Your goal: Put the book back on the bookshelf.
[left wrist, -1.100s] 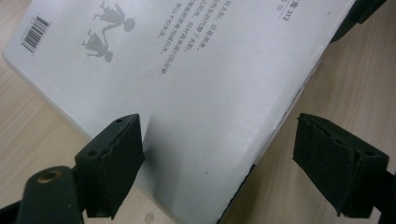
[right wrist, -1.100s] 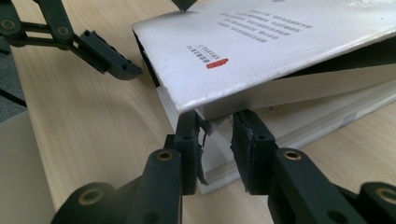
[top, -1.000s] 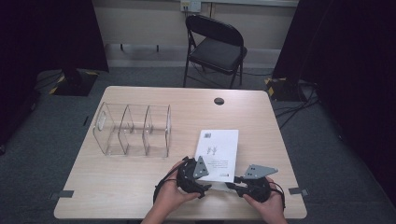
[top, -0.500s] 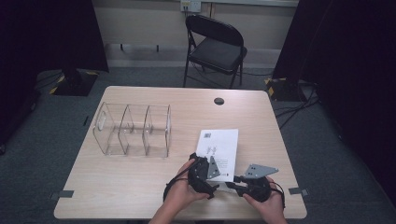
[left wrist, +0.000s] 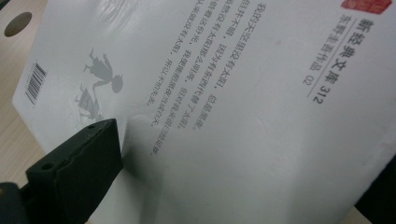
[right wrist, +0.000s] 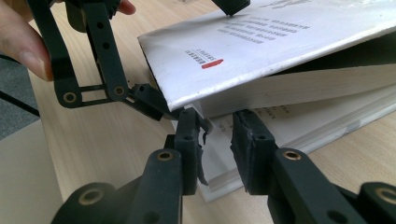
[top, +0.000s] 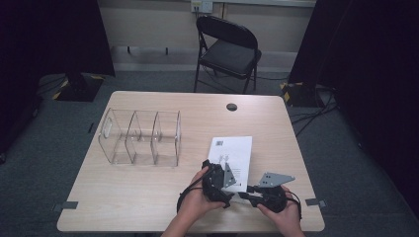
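While the white paperback book (top: pixel 232 157) lies on the near right part of the pale wooden tabletop (top: pixel 148 197), the work looks to be at the stage of opening it: its glossy cover is lifted clear of the page block at the near corner, as the right gripper view shows. The right gripper (right wrist: pixel 217 135), held low and nearly level by the right hand (top: pixel 281 217) at the tabletop's front edge, has its jaws almost together and pinched on the corner of the pages below that raised cover. The left gripper (top: pixel 221 183), carried in the left hand (top: pixel 197 202) and tilted down over the book's near end, has just been opening its jaws; they now stand wide apart, one finger (left wrist: pixel 77 175) resting on the cover, the other reaching under its raised edge. Next, I judge, the left jaws must clamp that cover edge and swing it open while the right keeps the pages down. A clear plastic three-compartment organiser (top: pixel 141 137) stands well apart to the left.
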Action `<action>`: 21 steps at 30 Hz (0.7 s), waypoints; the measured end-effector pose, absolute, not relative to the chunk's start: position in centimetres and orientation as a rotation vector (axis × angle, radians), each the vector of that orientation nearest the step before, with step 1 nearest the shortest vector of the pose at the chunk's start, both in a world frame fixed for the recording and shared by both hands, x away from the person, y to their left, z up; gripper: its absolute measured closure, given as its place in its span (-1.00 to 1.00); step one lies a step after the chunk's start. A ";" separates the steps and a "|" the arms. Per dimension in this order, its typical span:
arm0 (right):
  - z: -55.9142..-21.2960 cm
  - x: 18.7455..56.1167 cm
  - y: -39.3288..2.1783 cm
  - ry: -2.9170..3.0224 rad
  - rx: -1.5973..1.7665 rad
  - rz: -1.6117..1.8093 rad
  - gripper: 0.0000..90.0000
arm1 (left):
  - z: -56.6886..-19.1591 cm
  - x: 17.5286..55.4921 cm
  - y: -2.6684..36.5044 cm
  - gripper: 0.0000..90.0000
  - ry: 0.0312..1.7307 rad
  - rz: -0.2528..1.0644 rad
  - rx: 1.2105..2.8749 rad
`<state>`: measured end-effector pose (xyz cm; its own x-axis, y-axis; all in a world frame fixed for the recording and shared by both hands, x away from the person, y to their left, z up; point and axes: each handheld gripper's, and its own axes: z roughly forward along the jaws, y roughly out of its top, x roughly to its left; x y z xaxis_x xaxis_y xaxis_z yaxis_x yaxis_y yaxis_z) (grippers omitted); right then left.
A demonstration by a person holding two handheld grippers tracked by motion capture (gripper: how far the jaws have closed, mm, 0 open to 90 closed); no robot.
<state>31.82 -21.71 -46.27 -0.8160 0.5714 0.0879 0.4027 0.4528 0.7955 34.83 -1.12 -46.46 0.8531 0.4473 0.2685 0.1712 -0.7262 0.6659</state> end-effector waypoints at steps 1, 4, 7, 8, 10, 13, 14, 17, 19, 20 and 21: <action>-46.3 31.8 -21.7 2.510 0.852 1.292 0.61 | -46.5 34.8 -1.1 -1.00 0.446 0.555 2.366; -46.3 31.8 -21.7 2.509 0.851 1.297 0.61 | -46.6 34.8 -1.1 -1.00 0.435 0.567 2.364; -46.2 31.8 -21.7 2.509 0.853 1.297 0.61 | -46.7 34.8 -1.2 -1.00 0.430 0.582 2.371; -46.2 31.8 -21.7 2.510 0.857 1.296 0.61 | -46.7 34.8 -1.2 -1.00 0.430 0.590 2.372; -46.2 31.8 -21.7 2.507 0.854 1.297 0.61 | -46.7 34.8 -1.3 -1.00 0.421 0.601 2.380; -46.2 31.8 -21.7 2.507 0.857 1.299 0.61 | -46.8 34.8 -1.3 -1.00 0.424 0.608 2.368; -46.2 31.8 -21.7 2.507 0.856 1.300 0.61 | -46.8 34.8 -1.3 -1.00 0.427 0.607 2.368; -46.2 31.8 -21.7 2.506 0.854 1.300 0.61 | -46.8 34.7 -1.3 -1.00 0.427 0.612 2.370; -46.2 31.8 -21.7 2.504 0.858 1.304 0.61 | -46.7 34.7 -1.3 -0.98 0.427 0.619 2.369; -46.2 31.8 -21.7 2.508 0.862 1.301 0.61 | -46.7 34.6 -1.2 -0.91 0.426 0.621 2.360; -46.2 31.8 -21.7 2.508 0.862 1.301 0.61 | -46.7 34.6 -1.2 -0.89 0.426 0.621 2.360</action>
<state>31.85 -21.74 -46.25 -0.8138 0.5730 0.0964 0.4089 0.4469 0.7957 34.59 -1.17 -46.69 0.8348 0.4477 0.3205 0.1386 -0.7342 0.6646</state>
